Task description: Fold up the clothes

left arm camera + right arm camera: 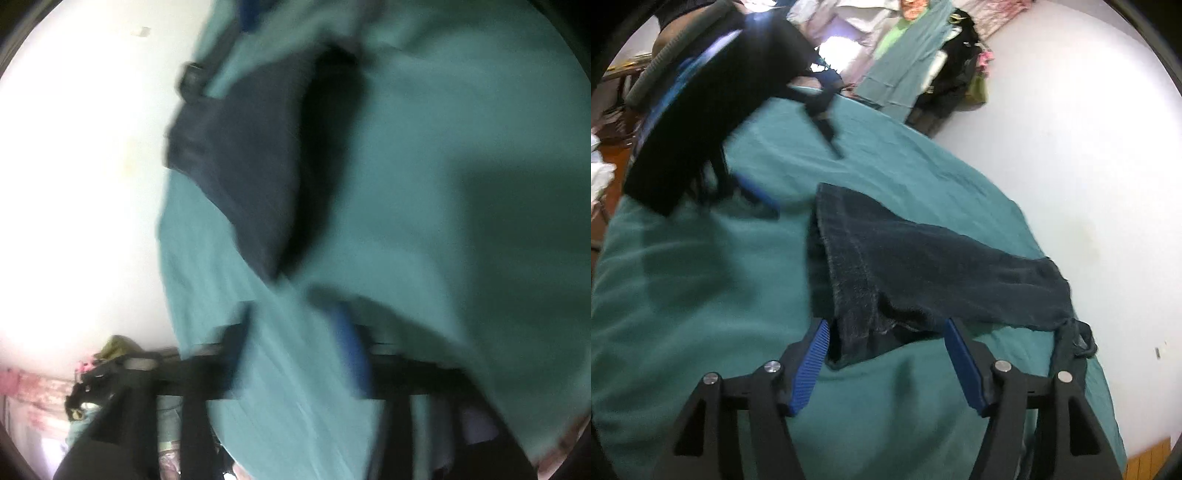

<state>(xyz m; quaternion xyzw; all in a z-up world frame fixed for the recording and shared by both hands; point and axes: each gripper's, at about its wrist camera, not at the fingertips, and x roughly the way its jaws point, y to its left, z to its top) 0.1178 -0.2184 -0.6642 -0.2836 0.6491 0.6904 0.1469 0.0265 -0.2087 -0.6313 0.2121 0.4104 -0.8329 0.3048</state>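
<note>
The right gripper [884, 354] stands with jaws apart, the hem of the dark garment [923, 273] lying between its pads unpressed; the garment rests on the teal cloth [701, 295]. The left gripper [753, 195] hovers beyond, apparently parted, though blurred; closing too deep could pinch the teal cloth along with the hem and drag both.

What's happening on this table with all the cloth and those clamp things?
A person is folding clothes with a hand-held two-finger gripper in each hand. A small dark navy garment lies on a teal cloth spread over a white table. The right gripper is open, its blue pads on either side of the garment's near edge without pinching it. The left gripper hangs open above the teal cloth. More clothes are piled at the far end.
</note>
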